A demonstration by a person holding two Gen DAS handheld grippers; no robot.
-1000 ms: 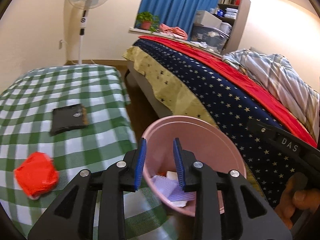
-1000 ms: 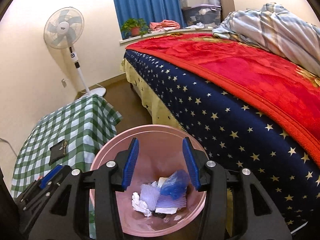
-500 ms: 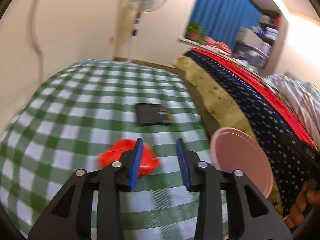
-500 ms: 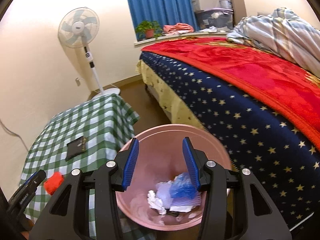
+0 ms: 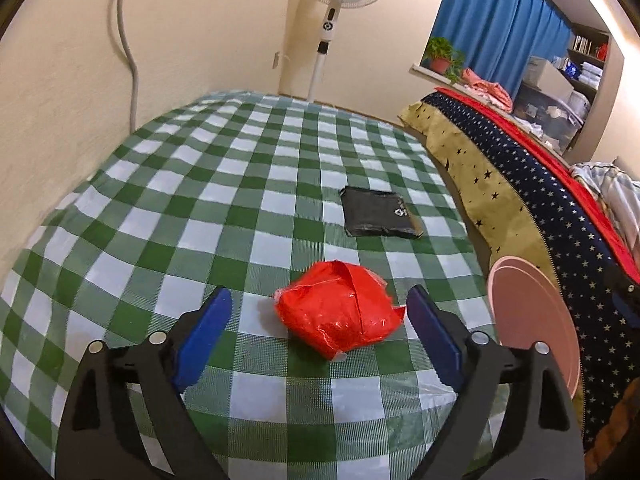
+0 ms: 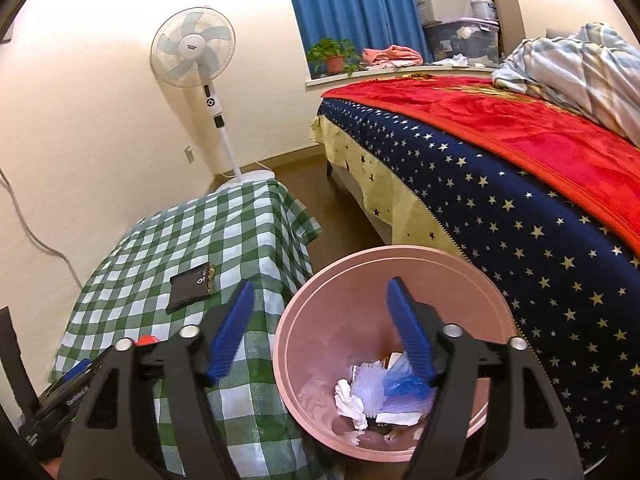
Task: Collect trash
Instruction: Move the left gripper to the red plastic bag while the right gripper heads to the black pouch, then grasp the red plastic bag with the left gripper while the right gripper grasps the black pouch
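A crumpled red plastic wrapper lies on the green checked tablecloth. My left gripper is open wide, its blue fingers on either side of the wrapper and apart from it. A flat black packet lies farther back on the cloth; it also shows in the right wrist view. The pink trash bin stands on the floor between table and bed, holding white and blue crumpled trash. My right gripper is open and empty above the bin's left rim.
A bed with a navy star cover and red blanket runs along the right. A standing fan is at the table's far end by the wall. The bin's rim shows at the table's right edge.
My left gripper swung left from over the bin to the table and opened wide around the red wrapper. My right gripper drifted slightly left above the bin and stayed open.
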